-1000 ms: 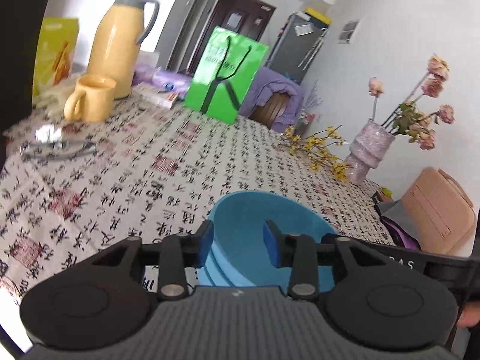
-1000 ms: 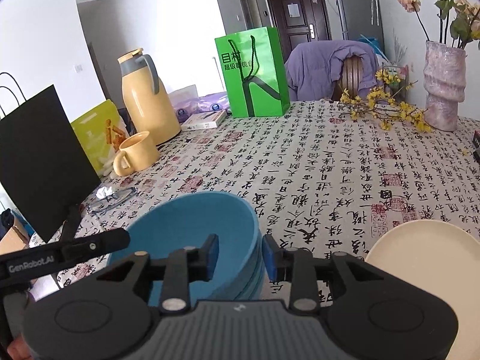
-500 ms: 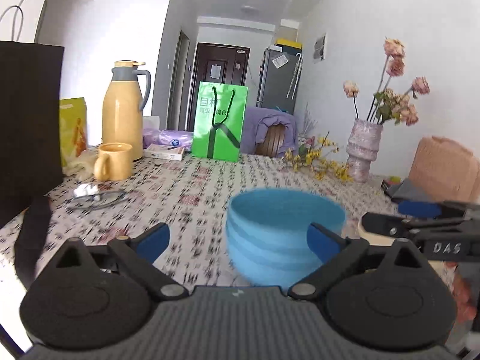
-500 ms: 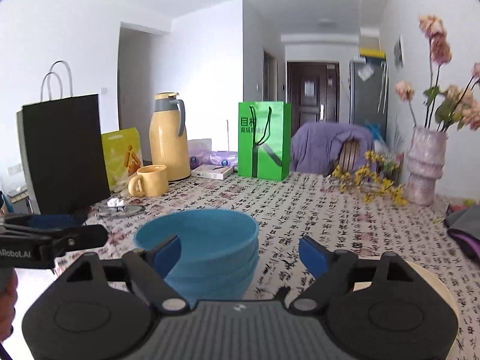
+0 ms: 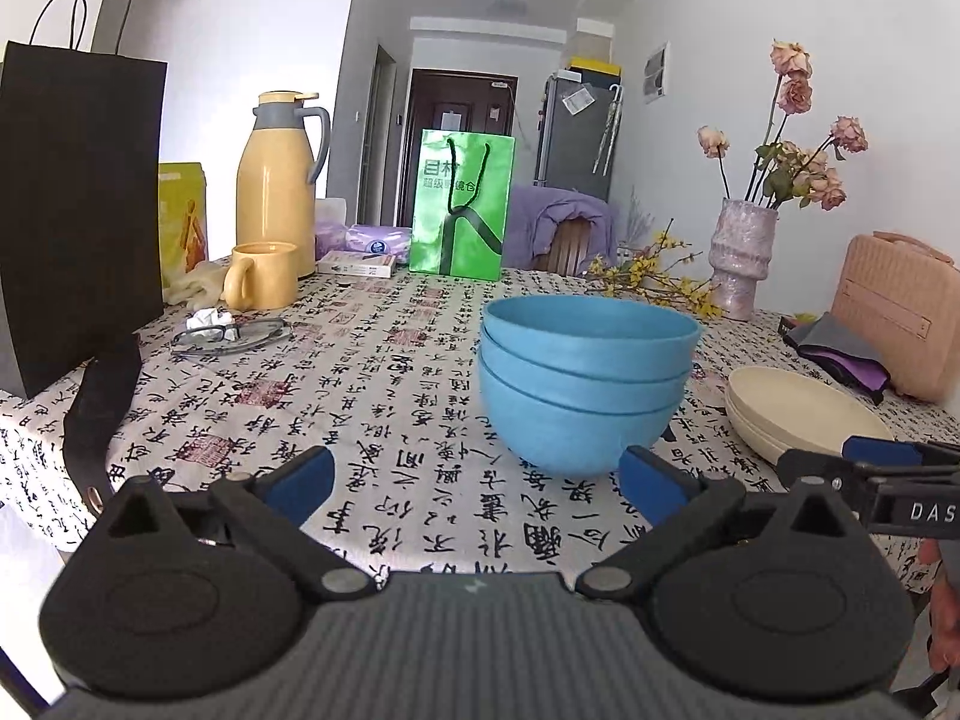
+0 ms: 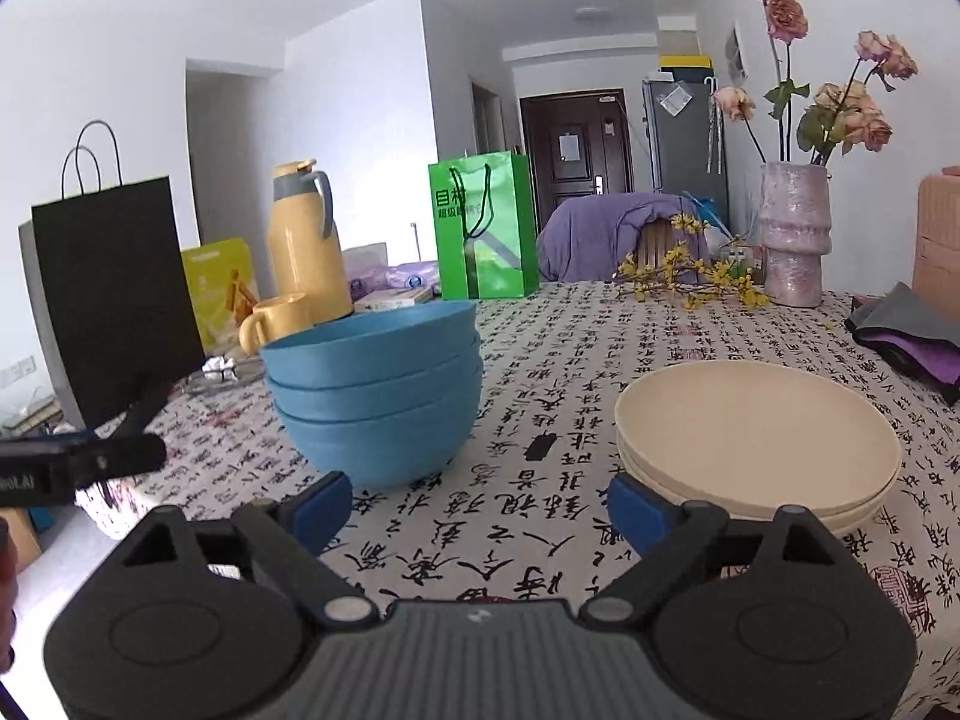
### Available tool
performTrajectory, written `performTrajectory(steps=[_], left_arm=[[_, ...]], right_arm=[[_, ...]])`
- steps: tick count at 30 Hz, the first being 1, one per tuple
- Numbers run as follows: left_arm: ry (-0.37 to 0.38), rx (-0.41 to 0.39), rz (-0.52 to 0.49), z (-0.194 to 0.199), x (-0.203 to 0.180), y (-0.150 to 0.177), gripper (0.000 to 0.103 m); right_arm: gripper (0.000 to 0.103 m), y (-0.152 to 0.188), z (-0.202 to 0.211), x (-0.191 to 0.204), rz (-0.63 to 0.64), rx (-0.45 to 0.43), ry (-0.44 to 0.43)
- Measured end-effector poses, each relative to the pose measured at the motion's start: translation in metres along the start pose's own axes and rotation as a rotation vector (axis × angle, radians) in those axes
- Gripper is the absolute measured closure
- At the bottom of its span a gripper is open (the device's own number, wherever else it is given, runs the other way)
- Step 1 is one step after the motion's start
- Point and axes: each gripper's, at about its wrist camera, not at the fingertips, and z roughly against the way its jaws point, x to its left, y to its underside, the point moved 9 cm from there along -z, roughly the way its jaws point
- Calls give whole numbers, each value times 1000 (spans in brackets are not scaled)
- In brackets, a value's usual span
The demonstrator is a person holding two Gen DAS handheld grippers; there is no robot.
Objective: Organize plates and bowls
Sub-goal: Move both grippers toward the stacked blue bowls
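Both grippers stand clear of the dishes with nothing between their fingers. Seen from its own wrist camera, the left gripper has its jaws spread wide and empty; the right gripper has its jaws opening, with only bare tablecloth showing in the gap.

Take the stack of blue bowls as the landmark. Three bowls sit nested and upright on the counter, which is covered in a cloth printed with black characters. The left gripper is just in front of this stack and a little to its left side, so the bowls lie ahead and slightly to the right of its line. From the right wrist view the same bowls lie ahead and to the left, while the stack of cream plates lies to the right of the bowls, near but apart from them, and straight ahead of the right gripper's right finger.

That makes the right gripper the nearer one to the plates, and the left the nearer one to the bowls. Neither stack has a long axis; both are round, so an approach to the rim from the near side looks workable. Bowls and plates each appear already gathered into one pile.
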Motion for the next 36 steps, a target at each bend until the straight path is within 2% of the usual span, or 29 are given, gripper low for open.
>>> performTrajectory(steps=[7, 10, 15, 20, 23, 27, 32, 35, 36], left_arm=[[-8, 5, -3, -6, 1, -3, 0], [1, -6, -8, -11, -1, -14, 0], [36, -35, 11, -25, -5, -44, 0], [91, -3, 62, -55, -4, -71, 0], [115, 31, 104, -78, -1, -80, 0], [127, 137, 166, -112, 7, -78, 1], [166, 257, 271, -148, 16, -66, 6], [171, 297, 303, -163, 19, -59, 8], [167, 310, 305, -168, 20, -56, 12]], right_arm=[[11, 2, -6, -6, -20, 16, 10], [11, -1, -13, -8, -19, 25, 14], [11, -28, -20, -9, -53, -3, -20], [11, -63, -42, -11, -117, -14, -75], [12, -77, -64, -11, -164, 8, -105], [14, -83, -97, -10, -206, 65, -120], [16, -72, -138, -11, -259, 163, -133], [25, -62, -156, -13, -299, 225, -153], [27, -58, -161, -14, -313, 245, -161]])
